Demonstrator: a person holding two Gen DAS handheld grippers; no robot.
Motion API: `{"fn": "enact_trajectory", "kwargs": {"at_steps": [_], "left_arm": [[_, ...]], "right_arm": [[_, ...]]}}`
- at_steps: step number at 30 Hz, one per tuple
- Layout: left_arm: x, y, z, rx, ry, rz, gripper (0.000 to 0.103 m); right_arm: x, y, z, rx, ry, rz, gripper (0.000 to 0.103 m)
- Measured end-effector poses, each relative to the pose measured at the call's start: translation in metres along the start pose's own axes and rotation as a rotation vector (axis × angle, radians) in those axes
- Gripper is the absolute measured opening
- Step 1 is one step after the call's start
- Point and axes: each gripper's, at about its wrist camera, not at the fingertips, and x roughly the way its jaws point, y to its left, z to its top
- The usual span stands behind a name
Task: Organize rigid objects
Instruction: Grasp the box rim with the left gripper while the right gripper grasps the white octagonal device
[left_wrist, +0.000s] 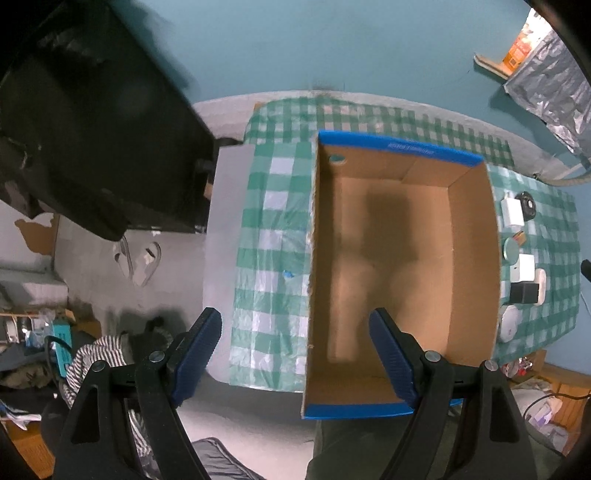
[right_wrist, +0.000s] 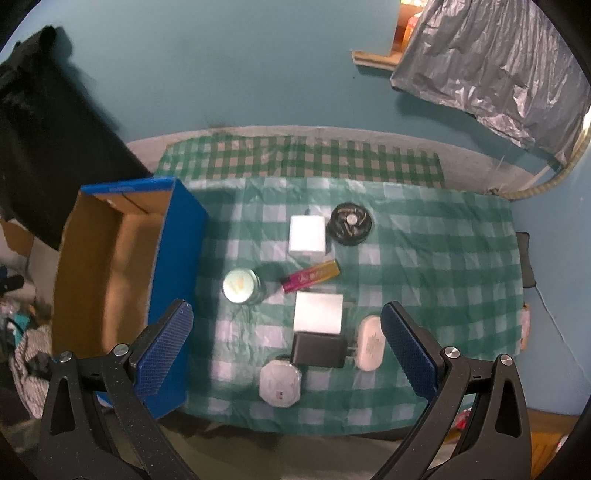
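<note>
An empty blue cardboard box (left_wrist: 399, 258) stands on the green checked tablecloth (left_wrist: 266, 229); it also shows in the right wrist view (right_wrist: 110, 266). My left gripper (left_wrist: 299, 354) is open and empty above the box's near left corner. To the box's right lie two white boxes (right_wrist: 307, 233) (right_wrist: 318, 312), a black round disc (right_wrist: 350, 223), a teal-lidded jar (right_wrist: 242, 285), a pink and yellow tube (right_wrist: 311, 277), a black adapter (right_wrist: 319, 350), a white oval case (right_wrist: 370, 343) and a white octagonal item (right_wrist: 279, 384). My right gripper (right_wrist: 288, 350) is open and empty above them.
A black bag or cloth (left_wrist: 92, 122) hangs at the left. Silver foil sheet (right_wrist: 491, 70) hangs on the teal wall at the right. Clutter and striped fabric (left_wrist: 99, 362) lie on the floor at the left. The table's front edge is near me.
</note>
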Motion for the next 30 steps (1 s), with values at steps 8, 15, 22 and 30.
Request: {"fn": "enact_trajectory", "kwargs": {"at_steps": [8,15,22,30], "left_arm": [[0.041,0.011,-0.008,0.008,0.065,-0.056,0.083],[0.072,0.008,-0.020,0.057,0.109,-0.064,0.083],[0.088,0.010,-0.029,0.037,0.135,-0.090,0.083],[0.098,0.007,-0.036,0.030,0.133,-0.083,0.071]], "right_arm": [[0.028,0.004,-0.020,-0.006,0.036,0.000,0.102],[0.060,-0.001,-0.044,0.007,0.092,-0.015,0.102],[0.091,-0.005,-0.071,0.024,0.175,-0.035,0.102],[0.125,0.001,-0.097,0.011,0.257,-0.033,0.099]]}}
